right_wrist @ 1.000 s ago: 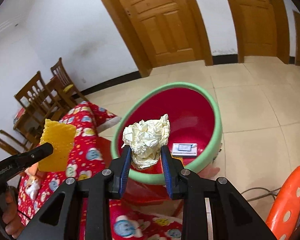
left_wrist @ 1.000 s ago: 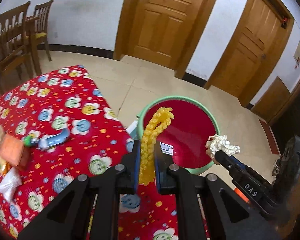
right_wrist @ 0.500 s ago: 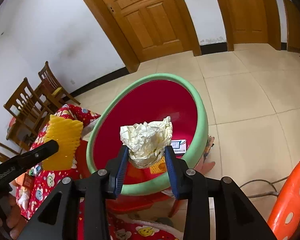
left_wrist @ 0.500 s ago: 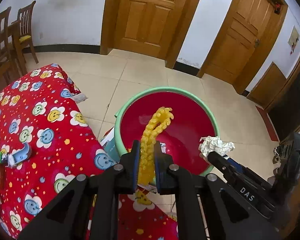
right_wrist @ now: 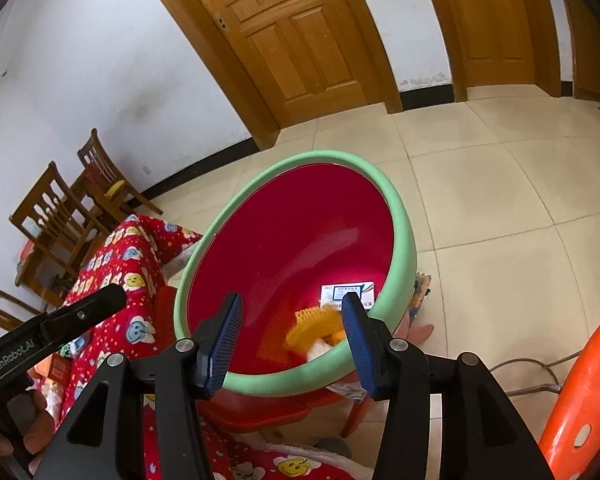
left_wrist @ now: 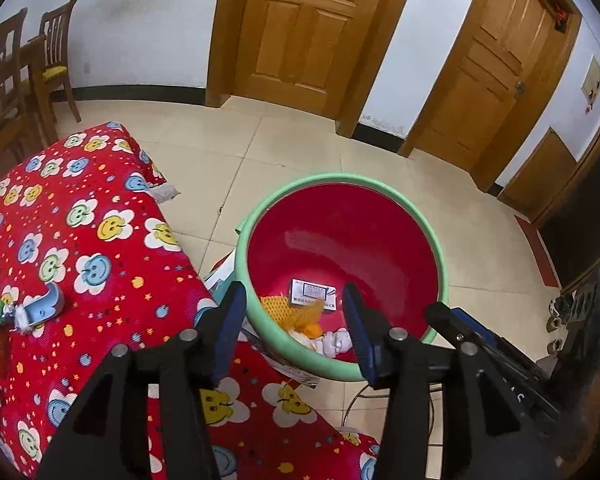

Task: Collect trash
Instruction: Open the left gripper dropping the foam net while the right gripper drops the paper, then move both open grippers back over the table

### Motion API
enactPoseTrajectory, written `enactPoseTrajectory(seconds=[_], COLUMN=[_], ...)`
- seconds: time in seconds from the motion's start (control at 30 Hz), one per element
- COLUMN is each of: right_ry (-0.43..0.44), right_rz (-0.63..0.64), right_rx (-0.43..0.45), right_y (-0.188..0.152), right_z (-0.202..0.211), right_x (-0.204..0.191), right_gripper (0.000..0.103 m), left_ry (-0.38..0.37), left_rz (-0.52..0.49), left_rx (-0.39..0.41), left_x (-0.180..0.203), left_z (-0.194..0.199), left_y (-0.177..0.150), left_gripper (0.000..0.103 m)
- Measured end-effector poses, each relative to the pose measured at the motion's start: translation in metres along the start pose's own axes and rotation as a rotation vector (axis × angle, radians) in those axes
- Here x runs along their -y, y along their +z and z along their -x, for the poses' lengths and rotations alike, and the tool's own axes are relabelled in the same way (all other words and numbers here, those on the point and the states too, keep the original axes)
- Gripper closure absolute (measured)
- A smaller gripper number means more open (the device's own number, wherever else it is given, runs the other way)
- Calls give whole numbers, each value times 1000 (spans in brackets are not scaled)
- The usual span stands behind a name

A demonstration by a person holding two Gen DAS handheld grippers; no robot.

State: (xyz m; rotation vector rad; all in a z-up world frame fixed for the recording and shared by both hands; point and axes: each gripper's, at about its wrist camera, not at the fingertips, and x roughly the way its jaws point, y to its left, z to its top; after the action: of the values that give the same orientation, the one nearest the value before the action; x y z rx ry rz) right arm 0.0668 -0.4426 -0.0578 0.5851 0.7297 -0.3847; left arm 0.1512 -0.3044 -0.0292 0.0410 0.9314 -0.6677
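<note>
**Both pieces down in the basin**

The basin, green-rimmed and red inside, sits beside the table edge, with bare tile floor beyond. Inside, the yellow mesh lies crumpled, showing no clear long axis, touching the paper wad and a printed card with unreadable text. Left gripper and right gripper have both just been opening, nothing between them. "GenRobot.AI" reads on the left gripper's finger.

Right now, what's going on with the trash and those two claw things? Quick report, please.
Both hand-held grippers open, jaws just widened, nothing between them: left, right. Yellow mesh and crumpled paper lie in the basin. Nothing in the way.
</note>
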Motion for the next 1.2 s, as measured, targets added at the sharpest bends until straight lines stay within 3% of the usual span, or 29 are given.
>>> enactPoseTrajectory(seconds=[0.4, 0.53, 0.63, 1.2], right_ry=[32, 52, 68, 193], right_rz=[39, 58, 77, 244], right_rx=[17, 12, 4, -72], right_y=[-3, -4, -7, -24], right_z=[19, 22, 22, 9], right_x=[-21, -33, -44, -134], right_gripper=[50, 48, 47, 44], left_ry=[56, 94, 125, 324], left_rz=[71, 108, 124, 265], left_rx=[29, 47, 62, 149], left_x=[-29, -47, -60, -169], left_z=[34, 51, 63, 134], left_y=[-11, -19, -24, -39], left_gripper=[53, 44, 43, 43])
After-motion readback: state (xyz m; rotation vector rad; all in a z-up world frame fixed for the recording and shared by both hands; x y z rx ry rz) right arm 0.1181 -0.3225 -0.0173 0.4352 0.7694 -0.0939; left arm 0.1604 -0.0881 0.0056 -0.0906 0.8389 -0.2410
